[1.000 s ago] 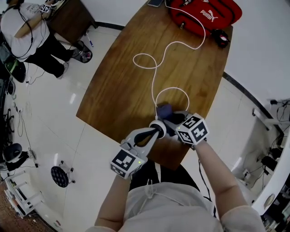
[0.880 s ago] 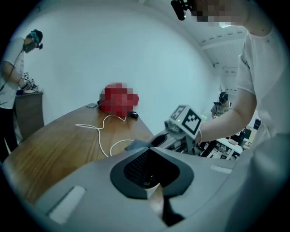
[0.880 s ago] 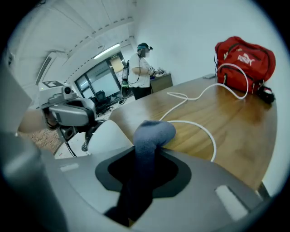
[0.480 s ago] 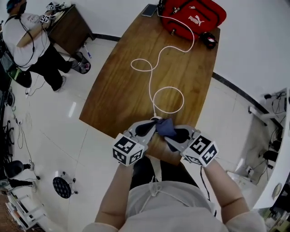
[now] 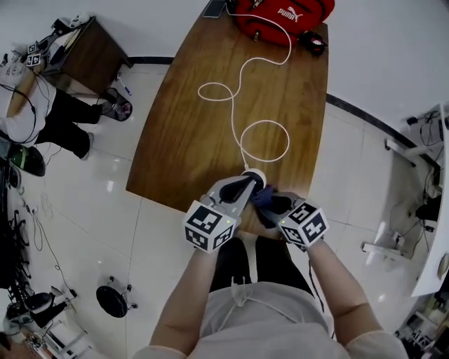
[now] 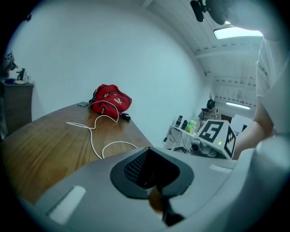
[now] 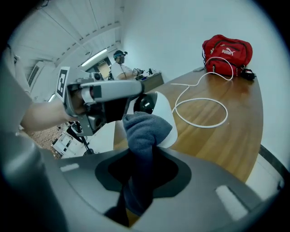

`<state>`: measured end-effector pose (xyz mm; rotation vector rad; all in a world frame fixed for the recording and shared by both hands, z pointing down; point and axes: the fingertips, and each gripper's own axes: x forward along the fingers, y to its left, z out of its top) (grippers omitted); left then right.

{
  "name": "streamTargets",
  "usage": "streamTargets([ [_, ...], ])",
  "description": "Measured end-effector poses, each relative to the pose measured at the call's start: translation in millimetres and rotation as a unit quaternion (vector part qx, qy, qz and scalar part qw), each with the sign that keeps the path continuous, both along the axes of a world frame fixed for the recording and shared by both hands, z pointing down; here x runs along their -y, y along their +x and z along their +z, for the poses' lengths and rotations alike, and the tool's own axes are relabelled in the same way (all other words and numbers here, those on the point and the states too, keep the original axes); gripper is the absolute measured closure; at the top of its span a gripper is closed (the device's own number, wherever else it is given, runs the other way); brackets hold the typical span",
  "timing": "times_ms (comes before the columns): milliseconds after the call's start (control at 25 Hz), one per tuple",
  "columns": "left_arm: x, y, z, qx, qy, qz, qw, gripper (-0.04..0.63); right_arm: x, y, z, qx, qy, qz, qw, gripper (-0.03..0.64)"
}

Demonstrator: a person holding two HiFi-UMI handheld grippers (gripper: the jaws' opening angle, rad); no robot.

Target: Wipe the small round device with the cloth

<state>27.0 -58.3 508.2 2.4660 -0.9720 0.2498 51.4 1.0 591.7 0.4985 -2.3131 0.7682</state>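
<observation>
Head view: overhead, looking steeply down on the table's (image 5: 189, 119) near end, with the left gripper (image 5: 248, 184) and right gripper (image 5: 270, 202) close below. Left gripper view: low, facing the far end. Right gripper view: faces far-left, close on the left gripper. All three share table, cable (image 7: 201, 126), bag (image 5: 280, 10).

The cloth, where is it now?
Head view, lower centre: the cloth sits in the right tongs, beside the white round device at the table's near edge.

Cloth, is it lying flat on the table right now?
No, the cloth is bunched up, clamped in the right gripper.
</observation>
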Motion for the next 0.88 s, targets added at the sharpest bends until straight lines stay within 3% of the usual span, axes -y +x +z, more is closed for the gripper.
streamTargets([
  [320, -1.5, 2.1, 5.0, 0.027, -0.007, 0.030, 0.9992, 0.589, -4.9, 9.7, 32.5, -0.034, -0.074, 0.029, 0.996, 0.508],
  [520, -0.6, 0.1, -7.7, 0.038, 0.004, 0.068, 0.9970, 0.589, -29.1, -11.5, -19.4, 0.003, -0.026, 0.038, 0.999, 0.508],
  [680, 12.6, -9.5, -14.0, 0.059, 0.013, 0.092, 0.9939, 0.589, -10.2, -28.3, -60.5, 0.054, 0.034, 0.140, 0.988, 0.508],
  [760, 11.5, -9.1, -11.8, 0.058, 0.002, 0.117, 0.9915, 0.589, -1.8, -31.6, -62.3, 0.061, 0.041, 0.184, 0.980, 0.508],
  [880, 2.7, -8.6, -7.3, 0.050, -0.007, 0.135, 0.9895, 0.589, -0.7, -37.2, -48.7, 0.047, 0.029, 0.206, 0.977, 0.507],
])
